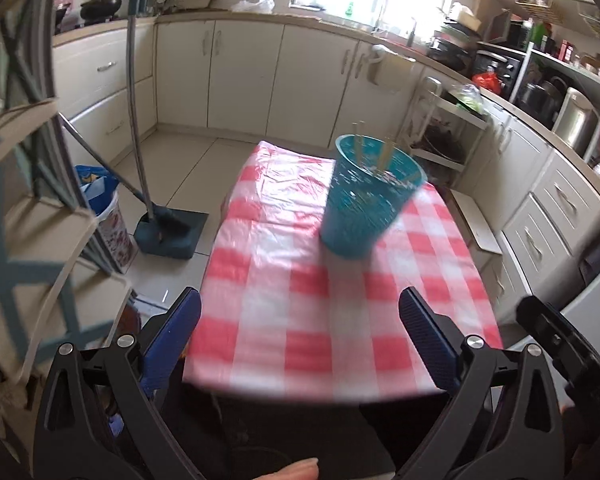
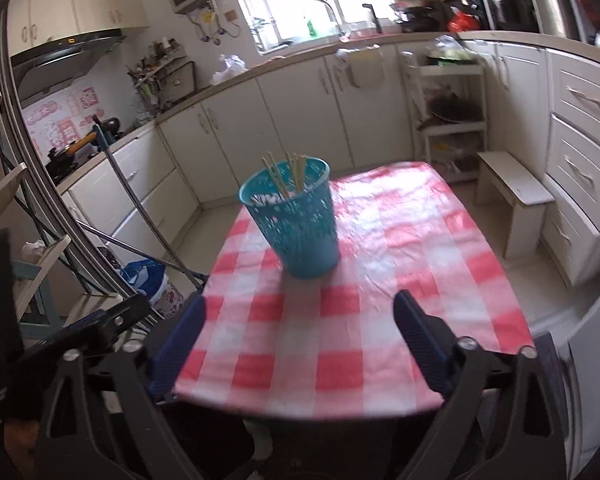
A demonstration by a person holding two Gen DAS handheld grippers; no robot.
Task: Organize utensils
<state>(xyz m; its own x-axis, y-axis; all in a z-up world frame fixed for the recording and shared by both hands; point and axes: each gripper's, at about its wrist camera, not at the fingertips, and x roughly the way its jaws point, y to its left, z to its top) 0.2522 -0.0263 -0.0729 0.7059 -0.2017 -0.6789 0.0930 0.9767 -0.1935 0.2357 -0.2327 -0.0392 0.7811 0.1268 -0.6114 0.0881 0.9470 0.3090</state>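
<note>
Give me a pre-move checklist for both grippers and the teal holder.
1. Left gripper jaws wide apart, nothing between: ok.
2. Right gripper jaws wide apart, nothing between: ok.
3. Teal holder upright on the checked tablecloth: ok.
4. Chopsticks standing inside the holder: ok.
5. No loose utensils visible on the cloth: ok.
6. Holder contents below the rim: cannot tell, frames blurred.

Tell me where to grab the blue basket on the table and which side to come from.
Grip the blue basket across its lower body, coming level from the near table edge with the right gripper, whose jaws are open and facing it. It stands upright and tapers downward; the chopsticks sticking out above the rim make a top approach awkward.
</note>
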